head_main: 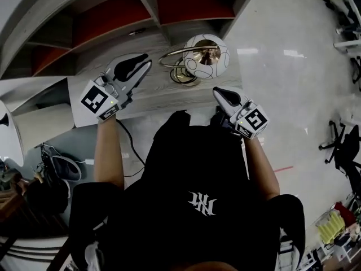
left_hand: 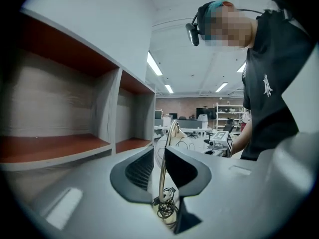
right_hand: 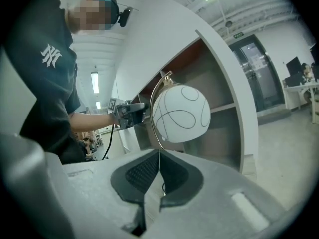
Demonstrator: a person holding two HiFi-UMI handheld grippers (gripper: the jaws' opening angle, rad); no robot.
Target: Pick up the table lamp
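The table lamp has a white globe (head_main: 207,54) with thin black lines, hung in a gold hoop (head_main: 169,55) on a round gold base (head_main: 183,77). It stands on the grey wood-grain top (head_main: 152,97). My left gripper (head_main: 148,61) is just left of the hoop, open, with nothing pressed between its pads. In the left gripper view the hoop (left_hand: 163,168) shows through the gap of the left gripper (left_hand: 159,158), above a coiled cable (left_hand: 167,208). My right gripper (head_main: 217,92) sits near the front right of the lamp, shut and empty. In the right gripper view the globe (right_hand: 180,114) hangs beyond the right gripper (right_hand: 159,156).
A shelf unit with red-backed compartments (head_main: 113,21) rises behind the lamp. A black cable (head_main: 131,145) hangs off the top's front edge. Glossy floor (head_main: 282,66) lies to the right, with an office chair (head_main: 338,145) farther out.
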